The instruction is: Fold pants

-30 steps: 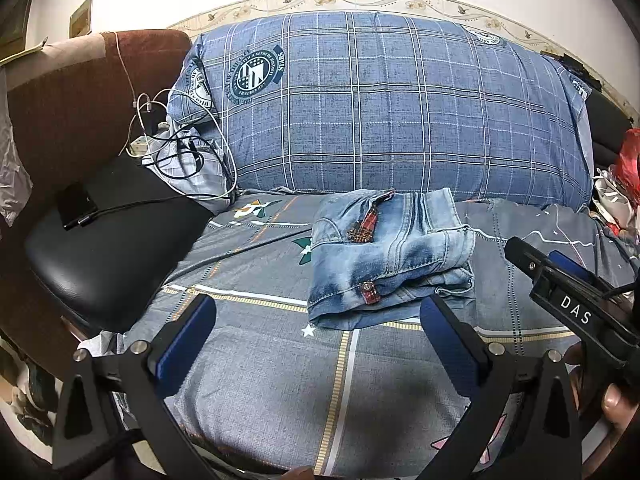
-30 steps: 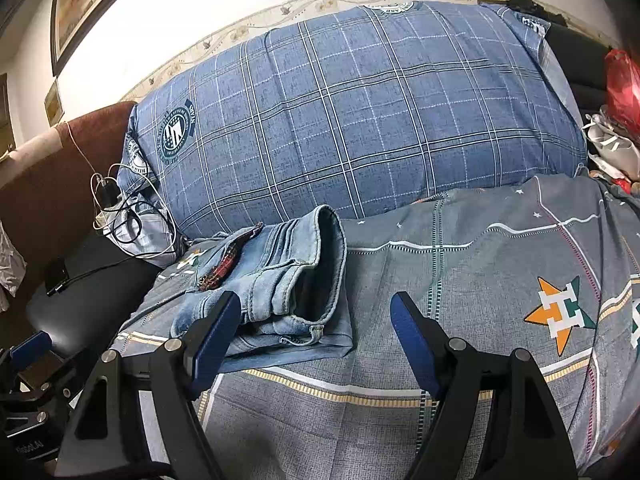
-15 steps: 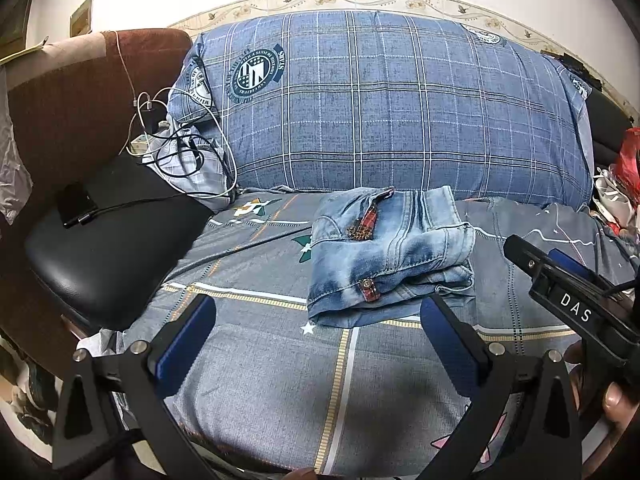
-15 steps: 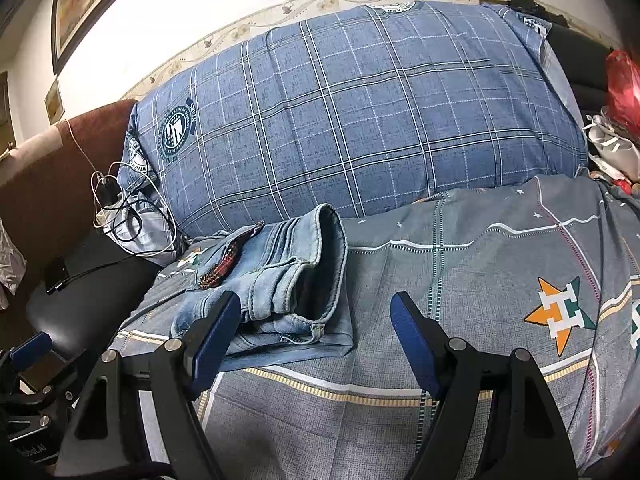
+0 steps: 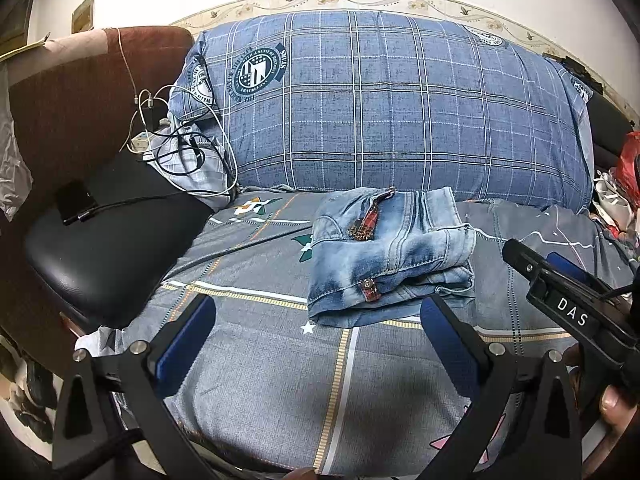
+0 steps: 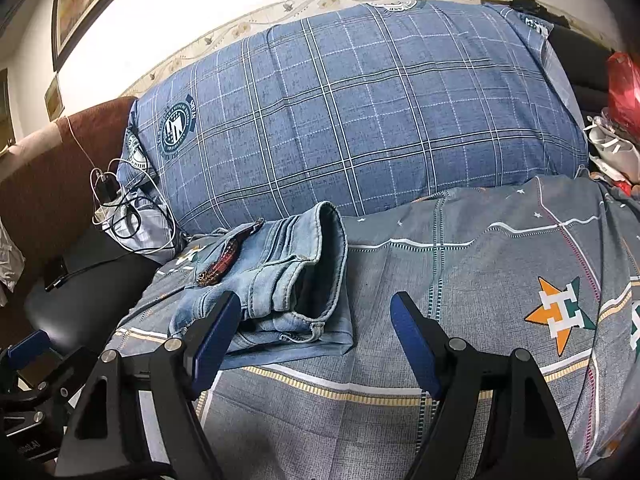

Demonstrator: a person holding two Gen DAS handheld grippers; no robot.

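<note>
Light blue denim pants (image 5: 384,256) lie folded into a compact stack on the grey patterned bedsheet (image 5: 280,360), in front of the big blue plaid pillow (image 5: 380,108). They also show in the right wrist view (image 6: 276,280), left of centre. My left gripper (image 5: 316,316) is open and empty, hovering just in front of the pants. My right gripper (image 6: 316,316) is open and empty, just in front and to the right of the pants; its body shows at the right of the left wrist view (image 5: 568,312).
A black padded seat (image 5: 104,248) with a phone and tangled charger cables (image 5: 176,148) sits at the left. A brown sofa arm (image 5: 80,92) stands behind it. Red bag and white items (image 6: 616,128) lie at the far right.
</note>
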